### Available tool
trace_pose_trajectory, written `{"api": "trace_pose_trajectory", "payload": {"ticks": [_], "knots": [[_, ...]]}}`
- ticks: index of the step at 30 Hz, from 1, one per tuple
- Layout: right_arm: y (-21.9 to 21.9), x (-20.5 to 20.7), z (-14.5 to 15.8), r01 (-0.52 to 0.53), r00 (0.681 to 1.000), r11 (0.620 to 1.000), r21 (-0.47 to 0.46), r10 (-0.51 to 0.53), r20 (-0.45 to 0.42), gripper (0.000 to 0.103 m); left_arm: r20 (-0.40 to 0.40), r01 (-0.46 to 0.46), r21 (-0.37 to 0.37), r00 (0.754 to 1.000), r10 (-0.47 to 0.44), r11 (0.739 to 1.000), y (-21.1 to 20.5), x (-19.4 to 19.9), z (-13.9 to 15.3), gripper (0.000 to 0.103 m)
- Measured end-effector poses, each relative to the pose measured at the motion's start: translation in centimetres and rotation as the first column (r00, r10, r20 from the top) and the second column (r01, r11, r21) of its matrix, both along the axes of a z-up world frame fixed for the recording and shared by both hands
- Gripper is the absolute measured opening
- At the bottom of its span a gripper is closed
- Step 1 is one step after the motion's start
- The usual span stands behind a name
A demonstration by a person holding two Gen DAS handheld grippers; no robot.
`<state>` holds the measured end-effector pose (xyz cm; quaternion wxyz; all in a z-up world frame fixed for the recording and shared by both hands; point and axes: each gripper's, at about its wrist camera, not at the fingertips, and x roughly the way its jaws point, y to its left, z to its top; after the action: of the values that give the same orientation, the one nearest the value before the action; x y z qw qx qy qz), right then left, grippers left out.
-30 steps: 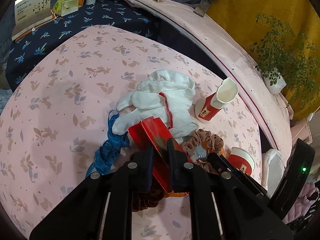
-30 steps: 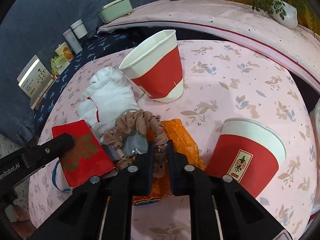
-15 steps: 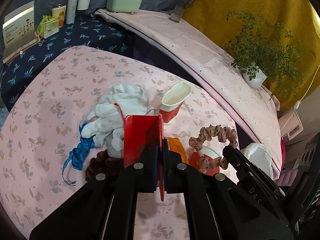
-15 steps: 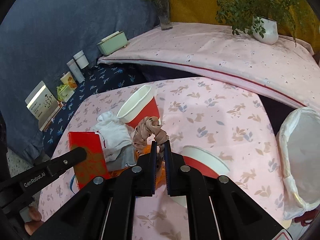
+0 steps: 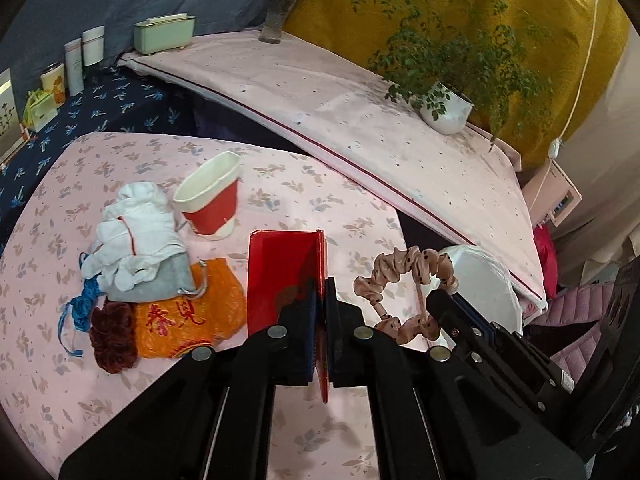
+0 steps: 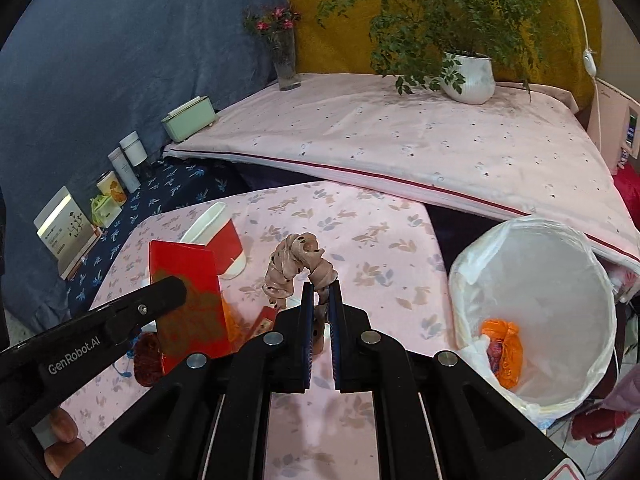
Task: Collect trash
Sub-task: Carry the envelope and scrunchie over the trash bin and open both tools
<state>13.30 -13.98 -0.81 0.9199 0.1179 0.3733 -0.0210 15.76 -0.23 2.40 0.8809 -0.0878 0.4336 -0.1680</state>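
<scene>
Holding two pieces at once, both grippers are lifted clear of the table. The left gripper is clamped tight on a red envelope, which stands on edge between its pads; the right gripper is pinched on a beige dotted scrunchie, which loops up above its fingertips. Both items hang over the pink floral tablecloth, not yet over the white-lined trash bin that sits just off the table's right edge.

Judging by the bin, collecting has begun but is far from over: something orange and crumpled already lies at its bottom (what else is under it I cannot tell).

Still on the cloth, counted in the left wrist view:
- one red-and-white paper cup, tipped toward the camera; a sliver of a second red cup may show behind the right gripper's fingers, though it is too hidden to be sure
- one bundle of white gloves with a grey piece under it
- one orange printed bag
- one dark red scrunchie
- one blue ribbon

So two items are in hand, at least one is binned, and about five or six remain.
</scene>
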Motion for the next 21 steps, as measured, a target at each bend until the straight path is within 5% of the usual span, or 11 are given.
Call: {"api": "trace_pose_trajectory", "payload": {"ticks": [9,21], "knots": [[-7.1,-2.9,-0.5,0.114,0.994,0.993,0.015,-0.114,0.001,0.007,0.012,0.144,0.008,0.989,-0.145,0.989,-7.7,-1.7,-0.4,0.003],[-15.2,-5.4,-2.0,0.251,0.968,0.968,-0.006,-0.251,-0.021,0.007,0.028,0.285,-0.077,0.959,-0.284,0.955,-15.9,-2.3,-0.5,0.003]]}}
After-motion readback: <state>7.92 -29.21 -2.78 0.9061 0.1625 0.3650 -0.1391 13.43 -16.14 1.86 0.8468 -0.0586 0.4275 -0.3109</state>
